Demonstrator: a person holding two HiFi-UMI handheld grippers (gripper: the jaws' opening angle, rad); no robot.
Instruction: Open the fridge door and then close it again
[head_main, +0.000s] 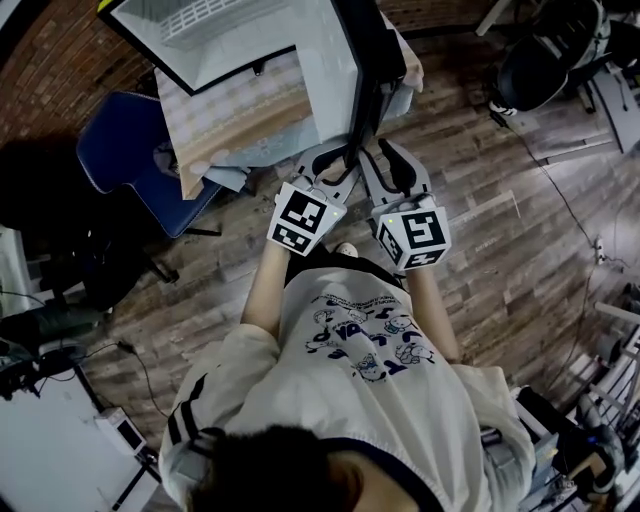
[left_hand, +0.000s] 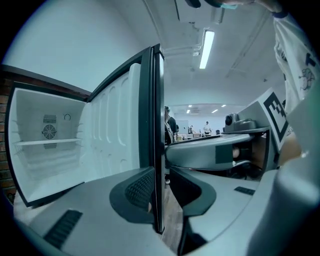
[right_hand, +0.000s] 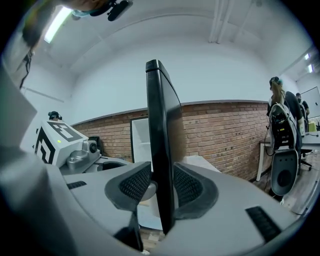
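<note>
Open fridge door (left_hand: 150, 115) held along its free edge by both tools. The left hand-held gripper (left_hand: 159, 192) is clenched on the thin door edge, which runs upright between its ribbed pads (left_hand: 140, 187). The right hand-held gripper (right_hand: 161, 187) is likewise clamped on the same edge, just beside the left one. The door stands swung wide from the fridge (head_main: 230, 40), exposing the white inside and a shelf (left_hand: 47, 142). The opening half of the task appears complete and the closing swing remains. Likely hazards: the pads hold only a narrow, smooth strip, so a push that strays from the door's arc could let them slide off. Two grippers steering one hinged panel may work against each other and twist the grip. Too brisk a swing could slam the door, or catch the jaws between door and cabinet unless they let go before it seals.
</note>
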